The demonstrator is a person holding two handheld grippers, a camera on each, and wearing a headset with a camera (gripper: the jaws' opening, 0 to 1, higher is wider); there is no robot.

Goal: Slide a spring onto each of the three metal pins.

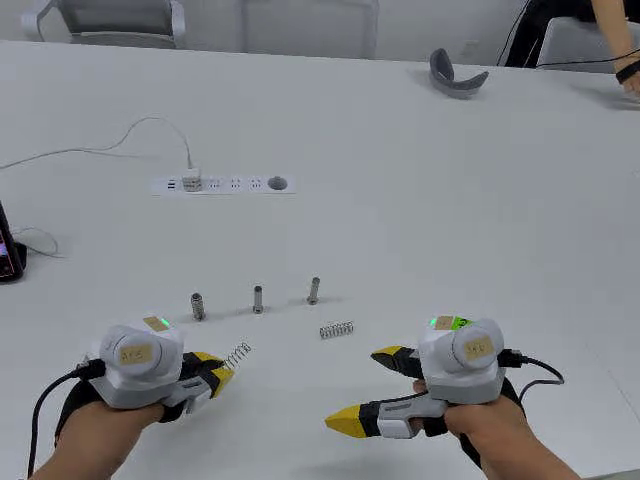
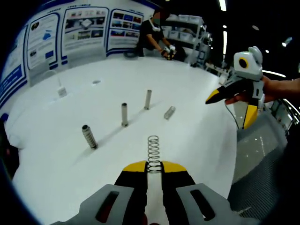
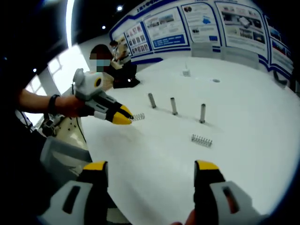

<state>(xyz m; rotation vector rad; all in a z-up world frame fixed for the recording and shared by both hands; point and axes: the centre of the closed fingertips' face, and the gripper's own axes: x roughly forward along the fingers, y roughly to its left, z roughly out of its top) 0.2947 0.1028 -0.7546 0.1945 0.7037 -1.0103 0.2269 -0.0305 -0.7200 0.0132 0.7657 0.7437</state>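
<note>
Spring first: the left tool is clamped on its bottom coils. The rest of it stands free beyond the yellow tips, over the bench and short of the pins. The near pin already wears one; the middle pin and the far pin stand bare and upright. The middle pin looks like the natural target. To do it well, bring the open end directly above the pin top, line its axis up with the pin, then lower it straight. A tilted approach would likely snag a coil on the rim or tip the pin. Let go only once several coils are over. A loose spring lies near the far pin. The right tool is spread wide, holding nothing, well apart from the pins.
</note>
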